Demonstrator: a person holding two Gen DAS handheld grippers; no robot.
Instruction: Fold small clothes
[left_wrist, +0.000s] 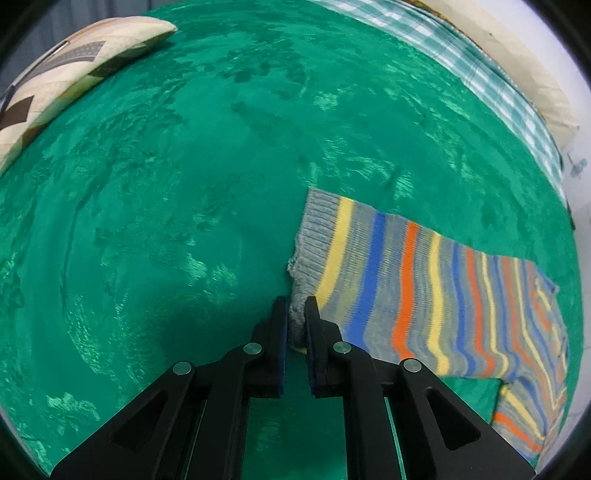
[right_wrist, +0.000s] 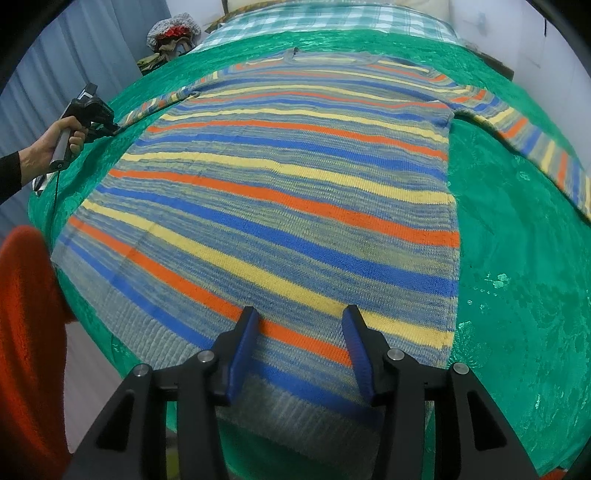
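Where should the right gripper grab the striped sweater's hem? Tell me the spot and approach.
Grip the grey ribbed hem of the striped sweater just under the open right gripper, coming from above. The hem lies flat on the green blanket, so pinch its near edge.

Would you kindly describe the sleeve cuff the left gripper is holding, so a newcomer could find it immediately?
A striped sweater lies flat on the green bedspread. Its sleeve stretches out sideways, and the left gripper pinches the end. The cuff is plain grey ribbing, unlike the yellow, blue and orange bands beside it.
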